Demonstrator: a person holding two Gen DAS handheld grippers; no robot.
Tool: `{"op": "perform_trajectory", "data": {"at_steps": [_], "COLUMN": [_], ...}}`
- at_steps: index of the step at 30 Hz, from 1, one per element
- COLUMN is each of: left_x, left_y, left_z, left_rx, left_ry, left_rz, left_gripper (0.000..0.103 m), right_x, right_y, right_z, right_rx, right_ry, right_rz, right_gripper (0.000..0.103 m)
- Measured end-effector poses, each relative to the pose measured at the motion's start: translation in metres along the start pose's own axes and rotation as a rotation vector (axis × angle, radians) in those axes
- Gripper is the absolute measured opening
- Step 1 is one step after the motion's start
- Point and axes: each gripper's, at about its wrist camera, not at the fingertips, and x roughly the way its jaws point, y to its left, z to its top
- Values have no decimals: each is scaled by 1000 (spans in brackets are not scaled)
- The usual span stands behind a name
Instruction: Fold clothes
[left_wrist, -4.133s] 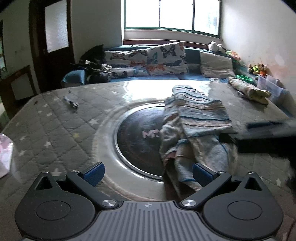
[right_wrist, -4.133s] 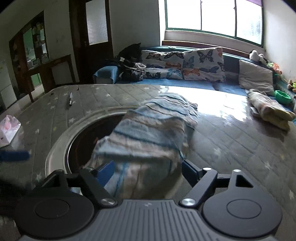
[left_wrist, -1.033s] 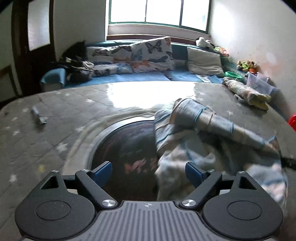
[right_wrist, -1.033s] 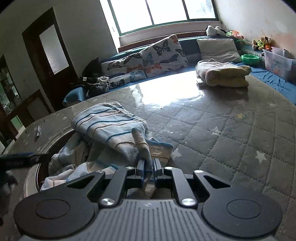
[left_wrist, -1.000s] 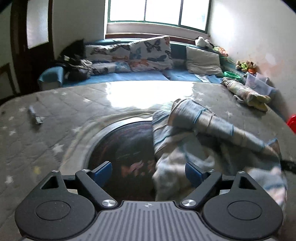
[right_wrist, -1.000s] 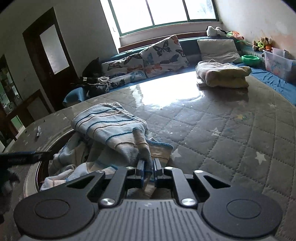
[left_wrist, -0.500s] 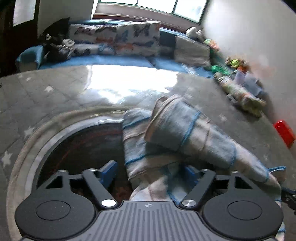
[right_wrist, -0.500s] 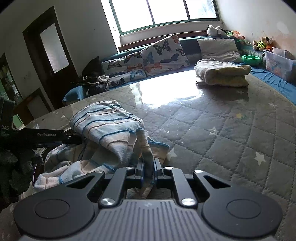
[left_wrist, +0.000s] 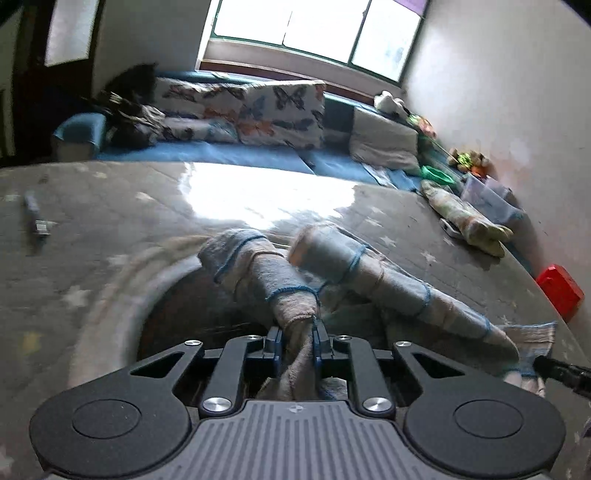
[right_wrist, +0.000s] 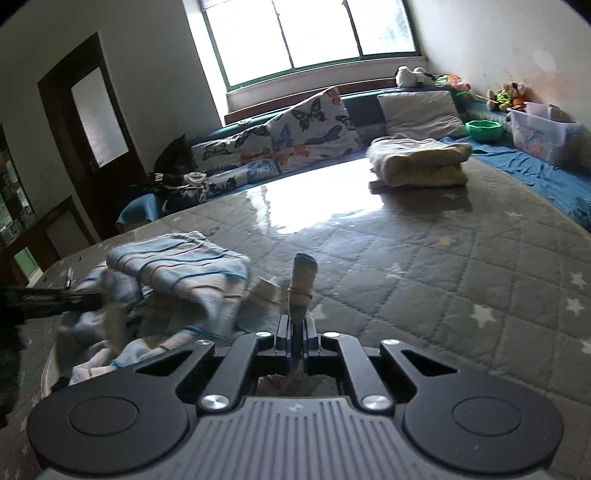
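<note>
The step in hand was the pick-up: both tongs had a hold on the striped garment (left_wrist: 388, 288), which lay crumpled on the quilted bench (right_wrist: 461, 266), partly over the round inset (left_wrist: 122, 295) near its middle.

The left tongs (left_wrist: 297, 341) were closing, and a bunched roll of the cloth already sat between the pads, pinched at both sides. The right tongs (right_wrist: 296, 338) were shut tight on a thin edge of the same garment, which stood up in a narrow twist just ahead of the tips. In the left view the cloth ran off in two rolled arms, sleeves or legs, I could not tell which; in the right view the rest lay heaped to the left.

By my reading, folding proper had not yet begun. The next move would call for lifting both holds together and drawing them apart, so the garment hangs or spreads flat before it is laid down for the first fold. The left grip looked bulky and might take more layers than wanted. A folded pile (right_wrist: 417, 162) waited at the far edge
</note>
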Motion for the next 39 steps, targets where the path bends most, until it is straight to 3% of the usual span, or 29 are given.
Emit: {"op": "perform_trajectory", "data": {"at_steps": [15, 19, 25, 28, 30, 32, 35, 39], "left_x": [-118, -144, -155, -158, -161, -165, -170, -165], "left_y": [46, 55, 67, 65, 63, 62, 63, 62], "left_z": [-55, -80, -113, -115, -114, -110, -102, -87], "left_rx": [-87, -100, -128, -84, -54, -30, -13, -13], "left_ry": [-98, -64, 35, 55, 50, 35, 9, -25], "left_rz": [192, 234, 275, 281, 290, 299, 302, 288], "left_gripper": [10, 10, 11, 17, 34, 45, 47, 47], "right_x": [-44, -62, -73, -79, -84, -88, -86, -46], "right_y": [-19, -25, -39, -41, -38, -33, -21, 13], "right_z": [-20, -32, -58, -57, -46, -31, -10, 16], "right_rx": [32, 28, 82, 78, 46, -6, -74, -148], "right_ry": [-37, -22, 80, 85, 62, 29, 1, 44], "right_rz": [-37, -52, -61, -76, -93, -107, -96, 42], "right_gripper": [3, 3, 5, 8, 10, 10, 10, 10]}}
